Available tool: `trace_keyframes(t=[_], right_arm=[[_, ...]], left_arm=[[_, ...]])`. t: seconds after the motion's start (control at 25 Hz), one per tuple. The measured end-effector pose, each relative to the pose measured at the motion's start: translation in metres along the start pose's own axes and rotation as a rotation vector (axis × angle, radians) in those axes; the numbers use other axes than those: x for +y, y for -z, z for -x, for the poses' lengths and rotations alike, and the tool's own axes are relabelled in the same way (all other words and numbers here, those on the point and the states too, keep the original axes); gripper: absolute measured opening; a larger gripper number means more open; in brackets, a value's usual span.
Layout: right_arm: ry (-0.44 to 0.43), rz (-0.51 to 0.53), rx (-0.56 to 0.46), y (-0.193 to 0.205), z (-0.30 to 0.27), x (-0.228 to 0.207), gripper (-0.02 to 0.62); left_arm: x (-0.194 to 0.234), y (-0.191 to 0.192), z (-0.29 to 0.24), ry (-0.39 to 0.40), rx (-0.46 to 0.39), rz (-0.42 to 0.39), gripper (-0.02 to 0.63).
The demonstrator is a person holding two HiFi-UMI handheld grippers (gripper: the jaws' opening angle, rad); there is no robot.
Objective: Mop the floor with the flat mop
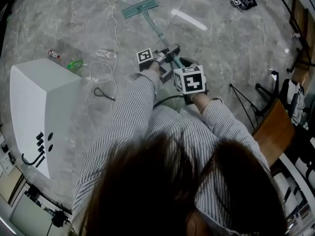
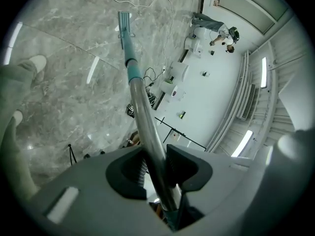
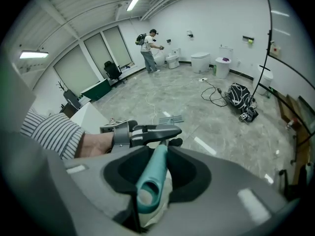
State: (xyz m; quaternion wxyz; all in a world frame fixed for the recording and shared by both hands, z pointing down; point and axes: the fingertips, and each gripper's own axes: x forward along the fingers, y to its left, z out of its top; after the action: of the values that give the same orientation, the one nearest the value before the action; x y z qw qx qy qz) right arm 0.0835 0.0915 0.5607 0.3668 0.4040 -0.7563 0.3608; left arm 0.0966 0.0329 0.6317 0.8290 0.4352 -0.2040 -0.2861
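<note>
The flat mop's teal head [image 1: 140, 8] lies on the grey marble floor far ahead, and its handle [image 1: 156, 31] slopes back toward me. My left gripper [image 1: 166, 53] is shut on the metal pole [image 2: 147, 127], which runs between its jaws down to the mop head [image 2: 124, 23]. Just behind it, my right gripper [image 1: 180, 64] is shut on the teal top end of the handle [image 3: 151, 178]. In the right gripper view the left gripper [image 3: 147, 131] shows just ahead, with the mop head [image 3: 171, 118] beyond it.
A white cabinet [image 1: 39, 102] stands at my left, with a white cable [image 1: 115, 28], a bottle [image 1: 54, 54] and a green item [image 1: 75, 64] on the floor nearby. A wooden chair [image 1: 273, 132] and a tripod [image 1: 241, 97] are at my right. A person [image 3: 149, 50] stands by toilets [image 3: 201, 61] far off.
</note>
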Motion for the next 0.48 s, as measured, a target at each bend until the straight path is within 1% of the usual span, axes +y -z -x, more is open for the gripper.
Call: trace_keyframes(t=[0.16,0.28,0.48], right_arm=[[-0.006,-0.006,-0.014,0.046,0.026,0.001,0.12],[-0.005,-0.017,-0.021,0.085,0.052,-0.002,0.12],[0.017,-0.044,-0.012,0.15,0.09,-0.009,0.117]], left_arm=[[0.028,0.042,0.015,0.0,0.009,0.002,0.118],[0.052,0.082,0.025,0.001,0.014,0.003,0.118],[0.093,0.144,0.039,0.035,0.027,0.026,0.112]])
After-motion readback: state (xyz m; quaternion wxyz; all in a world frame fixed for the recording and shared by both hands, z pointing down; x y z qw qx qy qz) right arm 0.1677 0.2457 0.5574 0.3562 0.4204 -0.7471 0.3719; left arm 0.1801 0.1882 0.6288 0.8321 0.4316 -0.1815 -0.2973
